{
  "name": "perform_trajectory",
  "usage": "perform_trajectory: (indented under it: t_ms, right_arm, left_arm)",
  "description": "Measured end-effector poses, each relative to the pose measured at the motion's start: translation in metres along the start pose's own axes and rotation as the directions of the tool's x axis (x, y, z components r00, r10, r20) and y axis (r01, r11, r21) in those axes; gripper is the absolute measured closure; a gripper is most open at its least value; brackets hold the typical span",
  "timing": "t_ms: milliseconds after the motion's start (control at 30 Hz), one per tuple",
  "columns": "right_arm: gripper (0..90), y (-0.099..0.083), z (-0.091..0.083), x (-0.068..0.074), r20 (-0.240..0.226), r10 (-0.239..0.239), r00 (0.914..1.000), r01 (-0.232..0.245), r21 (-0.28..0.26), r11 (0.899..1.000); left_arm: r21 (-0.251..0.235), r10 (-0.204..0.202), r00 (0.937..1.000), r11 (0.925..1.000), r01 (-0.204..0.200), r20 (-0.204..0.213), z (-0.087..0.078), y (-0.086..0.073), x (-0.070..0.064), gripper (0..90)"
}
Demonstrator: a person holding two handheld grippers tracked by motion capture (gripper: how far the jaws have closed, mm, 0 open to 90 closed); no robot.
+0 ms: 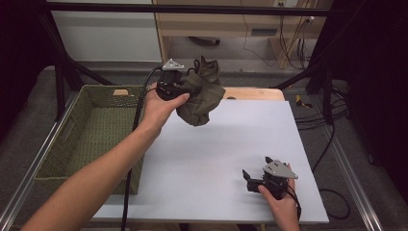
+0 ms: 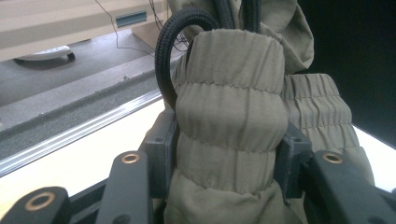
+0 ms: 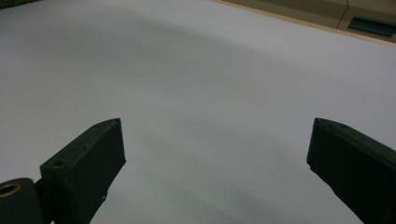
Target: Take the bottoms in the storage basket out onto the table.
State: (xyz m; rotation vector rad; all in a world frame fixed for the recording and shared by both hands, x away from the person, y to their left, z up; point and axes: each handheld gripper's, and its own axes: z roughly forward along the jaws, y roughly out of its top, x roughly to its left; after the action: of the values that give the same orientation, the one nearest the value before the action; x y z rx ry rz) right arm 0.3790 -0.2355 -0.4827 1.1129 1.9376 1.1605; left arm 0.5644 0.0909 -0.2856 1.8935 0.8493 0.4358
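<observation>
Garment: olive cloth bundle [image 1: 201, 94] with an elastic waistband, held in the air above the far edge of the table [image 1: 216, 163], just right of the basket [image 1: 91, 130].
Left gripper [image 1: 185, 86]: jaws clamped on the gathered waistband.
Right gripper [image 1: 255, 179]: jaws wide apart, holding nothing, low over the table's near right part.
Step, as judged: carrying the bundle.
Next move: probably swing left over the basket, then release.

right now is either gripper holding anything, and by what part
The left gripper is shut on the olive garment, clamped across its gathered elastic band, lifted off the table. The right gripper is open and holds nothing.
</observation>
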Motion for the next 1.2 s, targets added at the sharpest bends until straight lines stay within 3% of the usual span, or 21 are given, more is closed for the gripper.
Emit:
perform_trajectory:
  t_ms: [767, 1000, 1200]
  right_arm:
    - [4.7, 0.000, -0.001, 0.003, -0.004, -0.027, 0.9996, 0.027, 0.004, 1.000]
    - [4.7, 0.002, -0.005, 0.005, 0.007, -0.037, 0.9993, 0.038, -0.009, 0.999]
    - [4.6, 0.002, -0.009, 0.003, 0.005, -0.032, 0.9995, 0.032, -0.018, 0.999]
  left_arm:
    - [0.015, -0.019, 0.9998, 0.9997, 0.019, -0.007, 0.021, -0.007, -0.008, 51.1]
    - [0.027, -0.020, 0.9997, 0.9994, 0.020, -0.011, 0.031, -0.009, -0.017, 51.1]
    - [0.011, -0.017, 0.9997, 0.9998, 0.018, -0.017, 0.039, -0.008, -0.023, 51.1]
